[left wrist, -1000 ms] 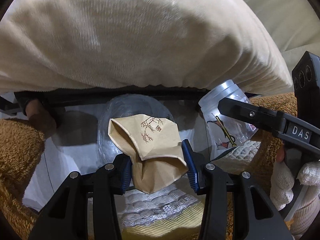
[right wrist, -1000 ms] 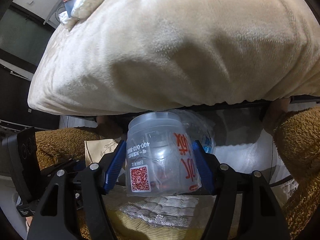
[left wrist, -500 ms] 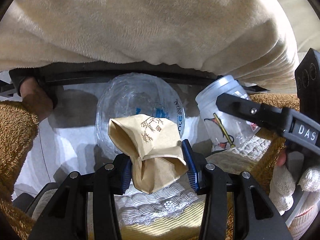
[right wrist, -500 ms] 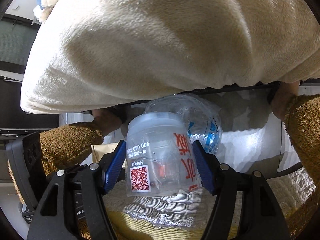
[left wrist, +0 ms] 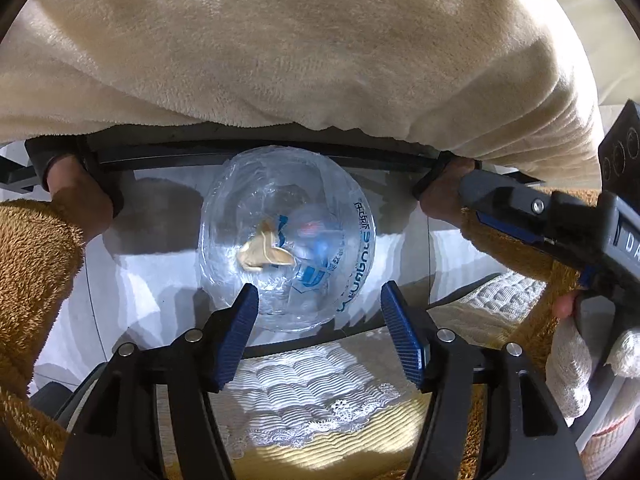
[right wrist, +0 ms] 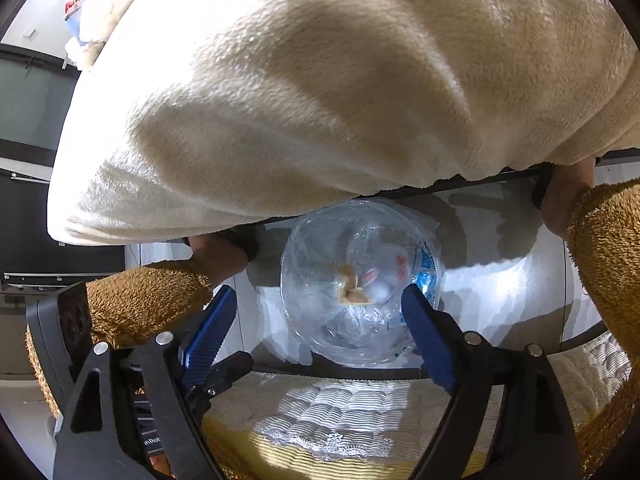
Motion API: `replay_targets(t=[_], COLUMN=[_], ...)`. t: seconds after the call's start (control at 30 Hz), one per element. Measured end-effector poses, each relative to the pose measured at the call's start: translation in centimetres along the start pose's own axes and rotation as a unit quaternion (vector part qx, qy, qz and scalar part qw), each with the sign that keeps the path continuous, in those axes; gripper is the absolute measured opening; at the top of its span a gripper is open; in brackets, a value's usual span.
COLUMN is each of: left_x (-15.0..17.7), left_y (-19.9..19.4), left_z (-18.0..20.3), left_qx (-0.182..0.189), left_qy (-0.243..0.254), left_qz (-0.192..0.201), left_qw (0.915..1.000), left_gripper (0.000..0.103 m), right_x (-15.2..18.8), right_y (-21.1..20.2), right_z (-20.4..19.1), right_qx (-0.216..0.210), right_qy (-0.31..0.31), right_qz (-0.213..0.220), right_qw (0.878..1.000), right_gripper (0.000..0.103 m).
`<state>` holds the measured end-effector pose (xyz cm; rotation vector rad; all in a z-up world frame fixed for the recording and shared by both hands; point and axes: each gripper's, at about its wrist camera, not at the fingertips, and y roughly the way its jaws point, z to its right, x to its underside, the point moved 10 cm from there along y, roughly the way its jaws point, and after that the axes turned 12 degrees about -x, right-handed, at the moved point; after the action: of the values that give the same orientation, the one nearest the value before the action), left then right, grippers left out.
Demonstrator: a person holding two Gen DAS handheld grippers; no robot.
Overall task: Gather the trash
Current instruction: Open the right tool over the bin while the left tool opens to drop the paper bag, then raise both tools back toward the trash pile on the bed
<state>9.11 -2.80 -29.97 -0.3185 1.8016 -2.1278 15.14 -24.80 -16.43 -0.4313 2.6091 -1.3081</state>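
Both grippers hang over a clear plastic bag. The left gripper has just been opening, and its blue pads now stand apart with nothing between them. A second ago they pinched a crumpled brown paper bag; that paper bag now lies inside the clear bag, far below the jaws. The right gripper has likewise just been opening and holds nothing. The clear plastic cup it clamped a second ago is gone from its jaws, and in the right wrist view a pale, clear shape with red print lies in the bag beside the paper, too blurred to name for sure.

The clear bag's mouth faces up toward both cameras, round and wide open, so its long axis runs straight down away from the grippers. The paper bag inside lies crumpled and roughly flat; which way its mouth points cannot be told.

Bare hands in fuzzy brown sleeves grip a dark bar along the bag's far side. A cream blanket hangs over the bar.
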Motion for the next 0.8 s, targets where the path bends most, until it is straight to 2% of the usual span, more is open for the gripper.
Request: replay_targets(t=[0.17,0.4,0.63,0.8], left_x=[-0.2,-0.4,-0.5,-0.9], left_y=[-0.7,-2.9,-6.4,-9.3], left_z=[0.0,0.2,1.1,0.8], left_qx=[0.006,0.016,0.006,0.019], left_qy=[-0.003,0.001,0.028,0.021], left_qz=[0.015,0.057,0.129,0.182], left_qw=[0.9999,0.9982,0.9912,0.9828], left_gripper=[0.062,0.062,0.062,0.062], right_x=[0.1,0.6,1.1,1.4], right_y=[-0.4,-2.2,-4.9,-7.7], right_z=[-0.4,-1.5,-4.0,-6.6], right_qx=[-0.003,-0.02,-0.042,-0.059], right_qy=[-0.009,-0.029,-0.083,-0.149], right_qz=[0.004,0.025,0.067,0.111], right_qw=[1.0,0.999,0.993,0.981], right_gripper=[0.083,0.083,0.083,0.083])
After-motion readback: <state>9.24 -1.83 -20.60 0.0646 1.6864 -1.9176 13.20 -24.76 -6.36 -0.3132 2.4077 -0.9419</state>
